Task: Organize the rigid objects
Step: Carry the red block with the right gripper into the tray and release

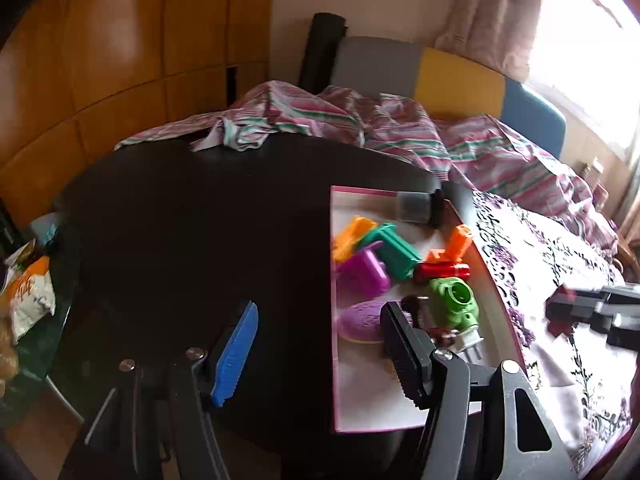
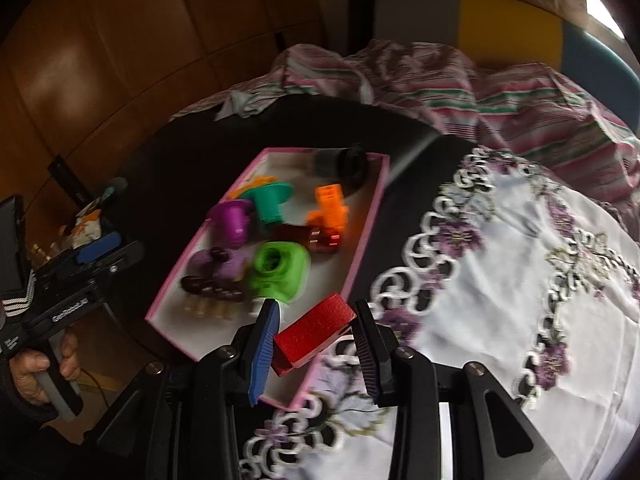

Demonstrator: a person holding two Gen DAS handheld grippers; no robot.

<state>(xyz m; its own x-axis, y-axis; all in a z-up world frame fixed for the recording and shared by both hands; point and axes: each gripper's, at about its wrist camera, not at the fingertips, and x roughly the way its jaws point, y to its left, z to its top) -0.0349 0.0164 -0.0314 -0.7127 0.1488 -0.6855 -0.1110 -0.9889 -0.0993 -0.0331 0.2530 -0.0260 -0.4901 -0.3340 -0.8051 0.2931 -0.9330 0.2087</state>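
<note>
In the right wrist view my right gripper (image 2: 316,354) is shut on a red block (image 2: 314,328), held above the near corner of a pink-rimmed tray (image 2: 370,232). The tray holds several plastic parts: a green ring piece (image 2: 280,270), an orange piece (image 2: 328,210), a teal piece (image 2: 268,200), a purple piece (image 2: 232,220) and a black cylinder (image 2: 352,170). My left gripper (image 1: 320,354) stands open with nothing between its fingers, over the dark table at the tray's (image 1: 360,392) near left edge. The green piece (image 1: 456,300) lies just beyond its black finger (image 1: 404,356).
The tray sits on a dark round table (image 1: 180,240). An embroidered white cloth (image 2: 500,280) covers the table's right part. A striped pink blanket (image 1: 400,128) lies behind. A snack bag (image 1: 30,292) sits at far left. A hand (image 2: 36,368) holds the left gripper (image 2: 112,254).
</note>
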